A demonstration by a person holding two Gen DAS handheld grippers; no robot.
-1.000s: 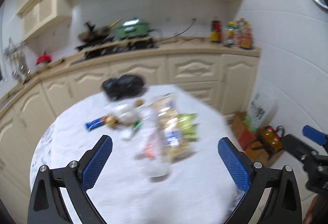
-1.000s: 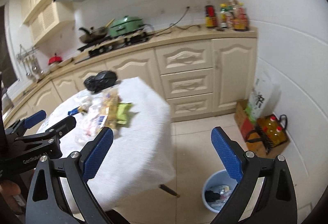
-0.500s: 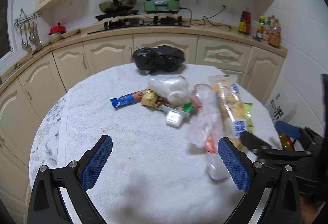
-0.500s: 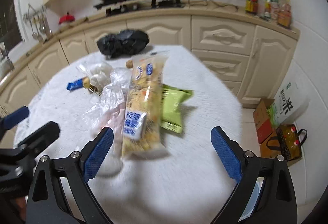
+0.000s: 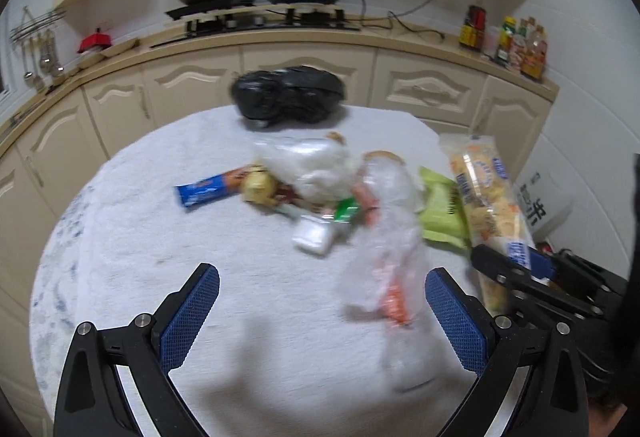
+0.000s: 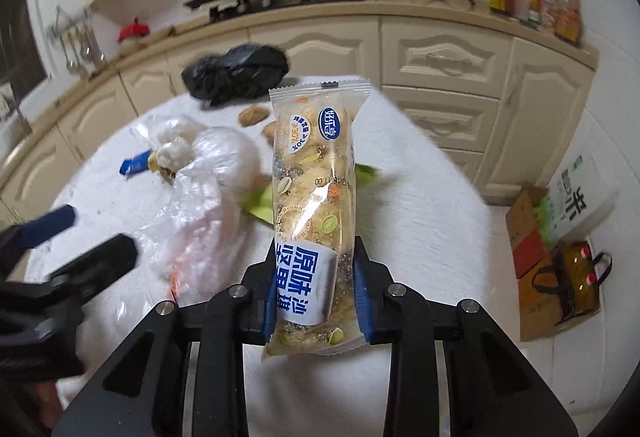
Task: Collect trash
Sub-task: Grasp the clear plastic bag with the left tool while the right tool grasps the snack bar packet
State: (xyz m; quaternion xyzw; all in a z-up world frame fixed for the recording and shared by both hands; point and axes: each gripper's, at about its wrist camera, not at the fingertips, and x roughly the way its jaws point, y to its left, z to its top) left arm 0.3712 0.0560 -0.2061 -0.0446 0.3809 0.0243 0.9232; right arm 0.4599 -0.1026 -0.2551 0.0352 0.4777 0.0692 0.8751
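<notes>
Right gripper (image 6: pixel 316 297) just closed from wide open onto near end of long clear snack packet (image 6: pixel 316 197); pads now clamp packet from both sides, far end toward black bag (image 6: pixel 236 71). Half second back, jaws wide, packet flat on white-clothed worktop (image 6: pixel 420 197). First trash piece secured; judged next: lift away to bin. Left gripper (image 5: pixel 320 317) released, empty, hovering over worktop just beside crumpled clear plastic bag (image 5: pixel 384 237). Green wrapper (image 5: pixel 440 213), blue wrapper (image 5: pixel 204 189) remain beyond clear bag, toward black bag.
</notes>
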